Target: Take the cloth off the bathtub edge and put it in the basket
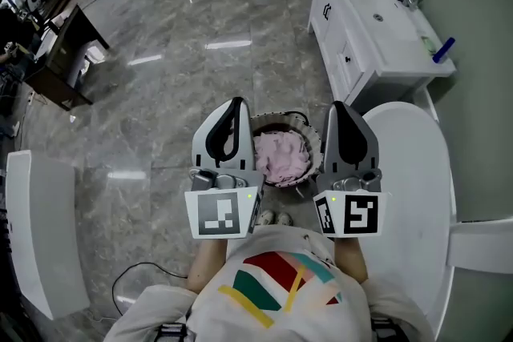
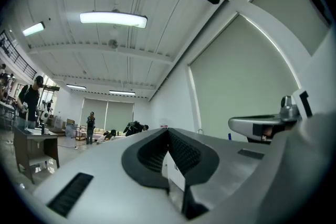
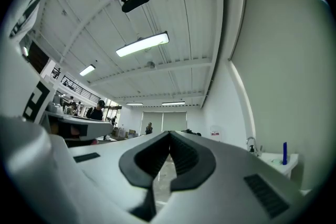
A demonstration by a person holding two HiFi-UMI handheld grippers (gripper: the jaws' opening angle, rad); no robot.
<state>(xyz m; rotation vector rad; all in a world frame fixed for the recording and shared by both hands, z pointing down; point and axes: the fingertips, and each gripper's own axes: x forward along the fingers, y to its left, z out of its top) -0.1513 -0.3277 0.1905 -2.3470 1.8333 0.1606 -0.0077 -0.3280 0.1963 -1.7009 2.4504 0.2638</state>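
We see one white bathtub [image 1: 417, 172] curving along the 3 o'clock side. At the centre, one dark round basket [image 1: 276, 118] stands on the grey floor [image 1: 200, 76] and holds the single cloth [image 1: 282, 156], pale pink and crumpled into a soft heap that fills it. Our two grippers flank the basket, the left gripper [image 1: 235, 102] at its 9 o'clock and the right gripper [image 1: 338, 106] at its 3 o'clock, each with jaws pressed together and empty.
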